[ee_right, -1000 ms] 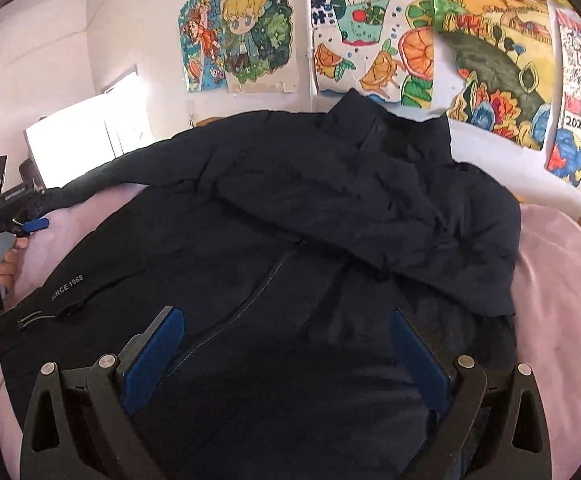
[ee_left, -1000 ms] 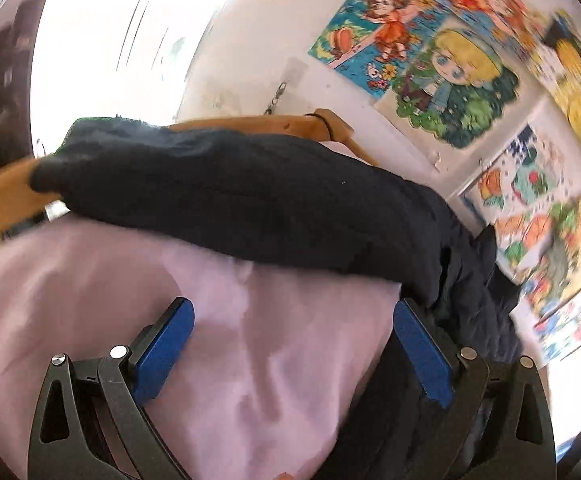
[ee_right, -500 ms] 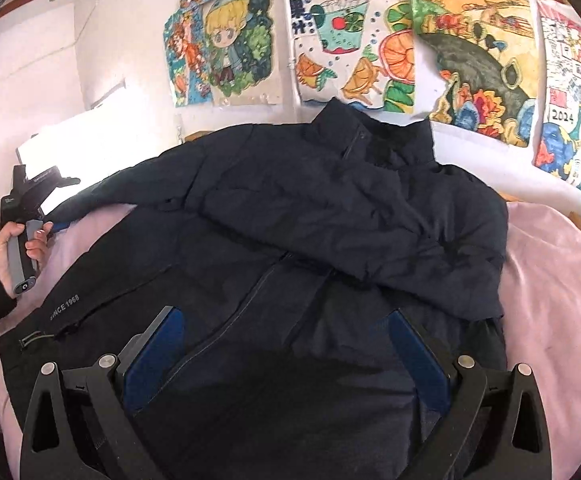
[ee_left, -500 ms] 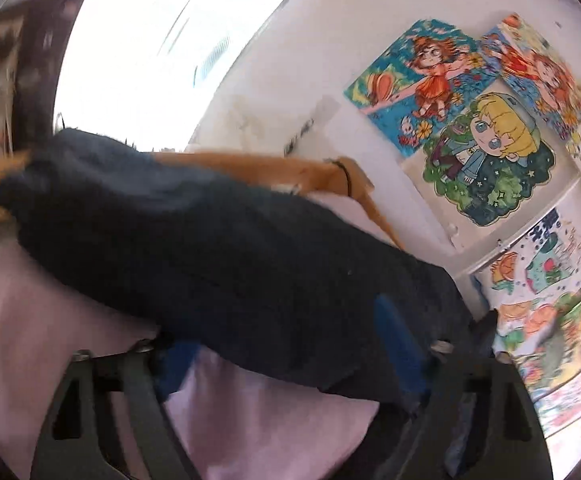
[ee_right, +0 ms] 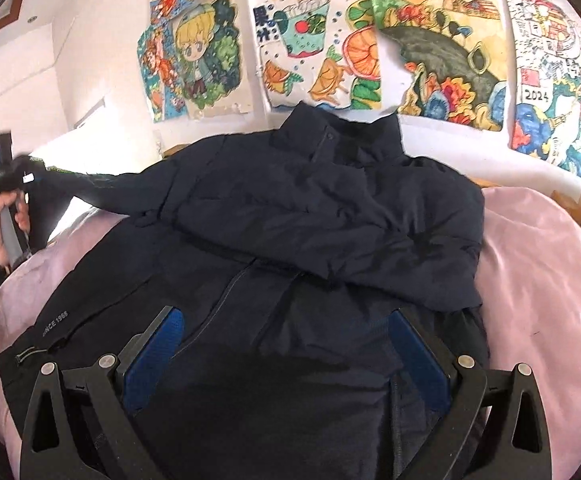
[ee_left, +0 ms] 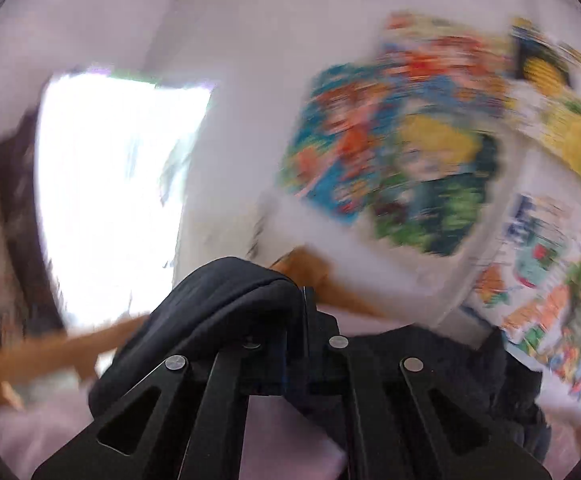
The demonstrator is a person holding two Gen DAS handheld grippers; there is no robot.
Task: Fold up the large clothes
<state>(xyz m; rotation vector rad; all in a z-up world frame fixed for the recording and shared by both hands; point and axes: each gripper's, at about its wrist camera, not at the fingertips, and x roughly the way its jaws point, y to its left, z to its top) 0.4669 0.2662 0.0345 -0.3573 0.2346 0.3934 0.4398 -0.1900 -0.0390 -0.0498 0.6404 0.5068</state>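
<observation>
Pink bedding (ee_right: 530,280) is covering the bed, and colourful hand-drawn posters (ee_right: 314,48) are taped along the white wall behind it. The left gripper (ee_left: 294,320) is pinching the cuff end of the sleeve (ee_left: 226,300) of the dark navy puffer jacket (ee_right: 290,240), with its black fingers pressed together on the fabric, which is bulging over the top of them. That view is pretty smeared, so not much else is readable there besides a bright window (ee_left: 110,192) and a strip of wooden bed frame (ee_left: 50,352). From the right wrist camera, the person's left hand (ee_right: 2,224) is gripping the handle off to the left of the jacket, and the sleeve is stretching from the jacket's shoulder out to it, off the bedding. The jacket itself is lying face up on the bedding, collar toward the posters, zipper running down the middle, with its other sleeve folded across the chest. The right gripper (ee_right: 286,348) is hovering over the jacket's lower front, blue pads (ee_right: 150,352) spread wide with nothing between them.
</observation>
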